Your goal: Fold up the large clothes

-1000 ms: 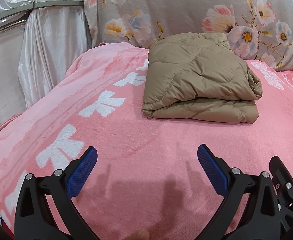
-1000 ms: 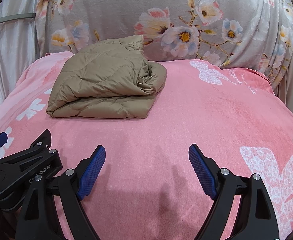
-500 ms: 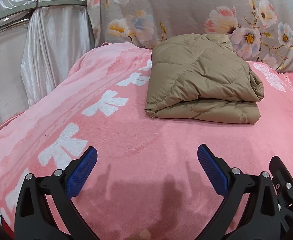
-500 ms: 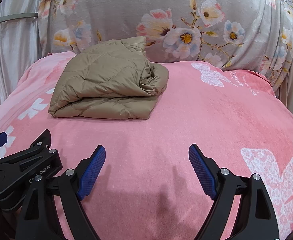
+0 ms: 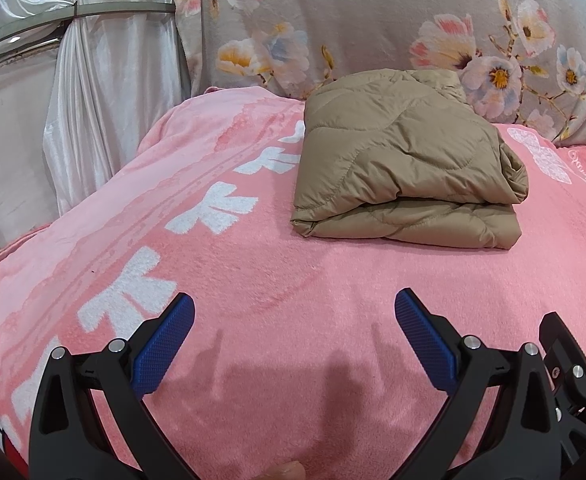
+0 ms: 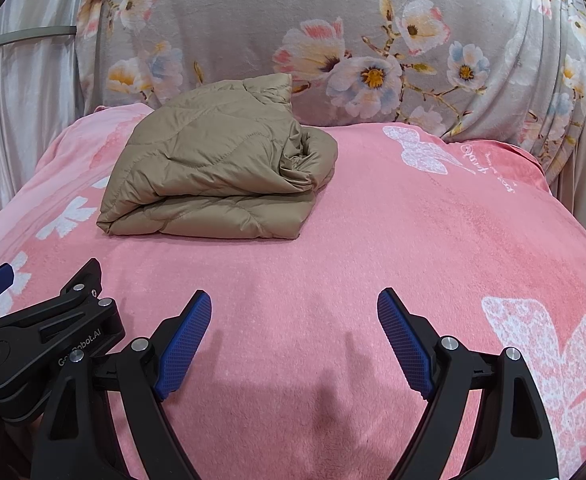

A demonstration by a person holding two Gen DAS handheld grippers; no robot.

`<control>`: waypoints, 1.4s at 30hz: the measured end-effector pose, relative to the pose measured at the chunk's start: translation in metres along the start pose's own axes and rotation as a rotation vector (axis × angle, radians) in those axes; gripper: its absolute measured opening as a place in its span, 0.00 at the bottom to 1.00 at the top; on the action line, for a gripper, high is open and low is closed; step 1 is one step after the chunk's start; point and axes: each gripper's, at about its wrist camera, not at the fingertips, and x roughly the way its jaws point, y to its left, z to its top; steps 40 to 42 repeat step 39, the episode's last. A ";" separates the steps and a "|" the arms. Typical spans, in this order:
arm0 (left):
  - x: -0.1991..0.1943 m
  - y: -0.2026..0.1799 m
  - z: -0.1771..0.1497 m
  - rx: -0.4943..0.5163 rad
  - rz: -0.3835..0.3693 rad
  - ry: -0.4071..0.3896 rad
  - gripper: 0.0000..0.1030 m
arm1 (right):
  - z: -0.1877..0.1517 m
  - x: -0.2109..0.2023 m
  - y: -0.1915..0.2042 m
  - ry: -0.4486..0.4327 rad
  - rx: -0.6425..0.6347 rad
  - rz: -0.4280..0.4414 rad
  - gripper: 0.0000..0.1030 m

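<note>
— Left gripper (image 5: 293,312) is seen spread wide above the pink blanket (image 5: 277,280), nothing held between its blue pads (image 5: 161,346). And the other one?

— Right gripper (image 6: 295,312) is likewise parted, empty, with the left tool's black body caught just to its left in the right wrist view.

— Where is the jacket placed?

— A tan quilted jacket (image 5: 405,168) is found folded into a thick bundle, ahead of the left gripper and a little to its right, well apart from the fingertips. From the right gripper it lies ahead and to the left (image 6: 221,168).

— What is seen beyond it?

— A grey floral cloth (image 6: 333,40) is draped behind the bundle; white curtains (image 5: 93,100) are hung far to the left gripper's left.
</note>
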 end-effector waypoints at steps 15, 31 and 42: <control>0.000 -0.001 0.000 0.000 0.001 -0.001 0.94 | 0.000 0.000 0.001 -0.001 0.000 -0.001 0.81; -0.002 -0.001 0.000 0.000 -0.001 -0.004 0.93 | 0.000 0.000 0.001 -0.002 -0.001 -0.001 0.81; -0.006 -0.003 0.001 0.005 0.005 -0.013 0.90 | 0.000 0.000 0.001 -0.002 -0.001 -0.002 0.81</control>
